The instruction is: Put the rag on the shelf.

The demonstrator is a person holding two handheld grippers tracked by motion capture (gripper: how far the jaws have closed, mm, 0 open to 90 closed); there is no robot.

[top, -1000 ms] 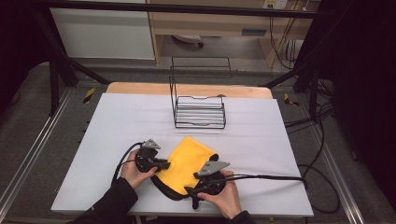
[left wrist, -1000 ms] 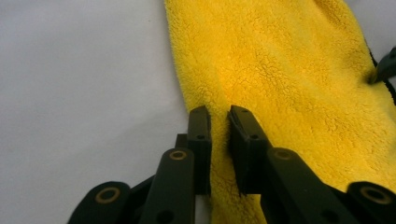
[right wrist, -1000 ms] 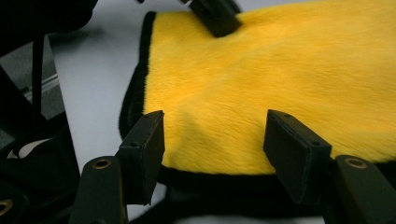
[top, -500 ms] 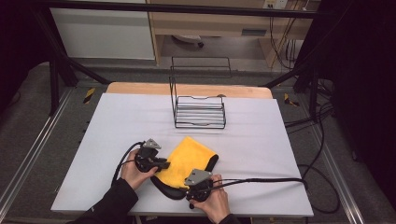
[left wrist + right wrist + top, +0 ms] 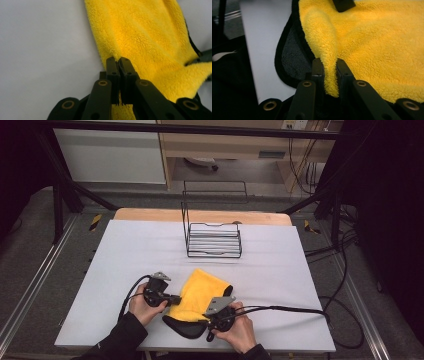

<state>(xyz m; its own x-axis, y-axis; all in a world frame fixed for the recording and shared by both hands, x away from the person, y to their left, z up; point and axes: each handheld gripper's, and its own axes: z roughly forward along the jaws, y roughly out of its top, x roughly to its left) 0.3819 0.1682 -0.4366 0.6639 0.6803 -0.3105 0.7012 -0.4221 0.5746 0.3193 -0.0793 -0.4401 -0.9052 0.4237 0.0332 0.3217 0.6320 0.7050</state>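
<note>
Dark sleeves are covering both forearms, which are entering the high view at 6 o'clock. The left hand-held gripper [image 5: 172, 298] is showing a black body topped by a grey three-cornered plate, with a black cable looping off toward 8 o'clock. The right hand-held gripper [image 5: 204, 316] is wearing the same grey plate, its black cable trailing toward 3 o'clock. Up close, each pair of black jaws is showing flat linked bars with brass-coloured rivets at the joints.
</note>
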